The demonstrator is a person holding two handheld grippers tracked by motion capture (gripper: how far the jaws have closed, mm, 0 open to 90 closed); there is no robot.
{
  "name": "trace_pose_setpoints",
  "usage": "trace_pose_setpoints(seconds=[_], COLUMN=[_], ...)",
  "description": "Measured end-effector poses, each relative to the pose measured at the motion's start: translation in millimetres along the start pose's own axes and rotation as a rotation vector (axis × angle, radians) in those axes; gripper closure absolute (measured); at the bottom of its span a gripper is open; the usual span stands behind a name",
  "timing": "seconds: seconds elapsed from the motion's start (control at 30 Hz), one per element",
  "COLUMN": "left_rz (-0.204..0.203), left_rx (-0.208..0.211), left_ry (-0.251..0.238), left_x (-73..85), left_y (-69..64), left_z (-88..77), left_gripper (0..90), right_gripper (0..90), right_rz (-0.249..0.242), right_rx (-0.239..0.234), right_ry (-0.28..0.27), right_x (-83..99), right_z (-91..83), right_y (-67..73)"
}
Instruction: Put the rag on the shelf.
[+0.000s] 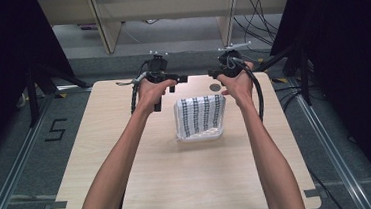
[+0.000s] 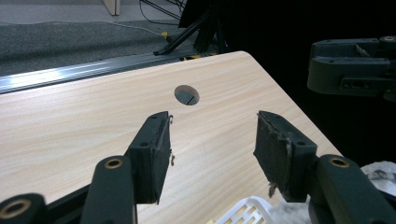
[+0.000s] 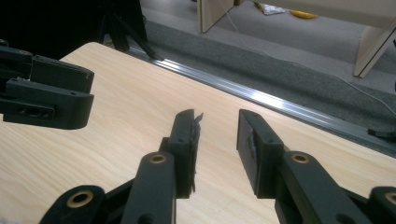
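A folded white cloth with rows of black marks (image 1: 200,117) lies on the wooden table (image 1: 180,185), just past its middle. The person's hands hold both grippers at the cloth's far corners, above the table. My left gripper (image 1: 177,82) is off the far left corner and my right gripper (image 1: 214,75) off the far right corner, their tips facing each other. In the left gripper view the jaws (image 2: 212,140) stand open over bare wood, with the cloth's edge (image 2: 383,170) at the lower right. The right gripper (image 3: 217,135) is open too, with nothing between its pads.
A round hole (image 1: 215,87) is cut in the table near the right gripper; it also lies ahead of the left jaws as the hole (image 2: 187,94). Metal floor rails (image 1: 8,173) run along both sides, and cables (image 1: 260,93) trail from the grippers.
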State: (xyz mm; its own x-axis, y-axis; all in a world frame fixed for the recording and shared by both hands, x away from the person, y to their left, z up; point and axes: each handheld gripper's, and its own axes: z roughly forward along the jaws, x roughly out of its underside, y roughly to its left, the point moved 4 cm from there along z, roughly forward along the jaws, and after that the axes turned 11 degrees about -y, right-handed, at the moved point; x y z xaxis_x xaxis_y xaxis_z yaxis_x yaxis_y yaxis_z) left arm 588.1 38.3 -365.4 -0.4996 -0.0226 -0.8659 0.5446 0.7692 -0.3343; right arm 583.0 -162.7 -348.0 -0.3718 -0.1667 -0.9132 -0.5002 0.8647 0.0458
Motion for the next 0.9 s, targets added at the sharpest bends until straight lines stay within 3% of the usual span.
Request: trace_pose_setpoints(seconds=[0.23, 0.37, 0.43, 0.57, 0.73, 0.8, 0.83, 0.87, 0.9], left_rz=[0.025, 0.004, 0.016, 0.034, 0.033, 0.039, 0.044, 0.045, 0.047], left_rx=[0.013, 0.01, 0.005, 0.007, 0.003, 0.008, 0.002, 0.002, 0.001], left_ry=[0.005, -0.013, -0.005, 0.011, 0.014, 0.019, 0.018, 0.018, 0.015], left_x=[0.2, -0.4, 0.5, 1.8, 3.8, 4.3, 4.1, 3.8, 3.5], left_y=[-5.0, -6.3, -6.1, -6.5, -6.5, -7.3, -7.6, -7.8, -8.0], left_z=[-10.6, -17.8, -22.9, -28.2, -31.9, -33.6, -34.7, -35.6, -36.4], left_gripper=[44.1, 42.9, 39.8, 37.6, 35.6, 35.0, 34.7, 34.3, 33.6], right_gripper=[62.1, 59.1, 56.3, 53.9, 50.9, 49.6, 48.5, 47.5, 45.8], right_rz=[0.009, 0.009, -0.001, 0.036, 0.029, 0.036, 0.067, 0.038, 0.049], right_rx=[-0.037, -0.035, -0.056, -0.063, -0.072, -0.099, -0.095, -0.089, -0.106], right_ry=[-0.018, -0.016, -0.018, -0.025, -0.031, -0.031, -0.023, -0.029, -0.035], right_x=[0.0, 3.1, 5.4, 5.5, 5.7, 6.8, 7.5, 7.9, 9.0], right_z=[-9.9, -14.6, -17.8, -24.8, -31.7, -33.7, -36.1, -37.1, -38.7], right_y=[5.1, 4.3, 2.2, 1.6, 2.0, 2.8, 5.4, 3.7, 5.9])
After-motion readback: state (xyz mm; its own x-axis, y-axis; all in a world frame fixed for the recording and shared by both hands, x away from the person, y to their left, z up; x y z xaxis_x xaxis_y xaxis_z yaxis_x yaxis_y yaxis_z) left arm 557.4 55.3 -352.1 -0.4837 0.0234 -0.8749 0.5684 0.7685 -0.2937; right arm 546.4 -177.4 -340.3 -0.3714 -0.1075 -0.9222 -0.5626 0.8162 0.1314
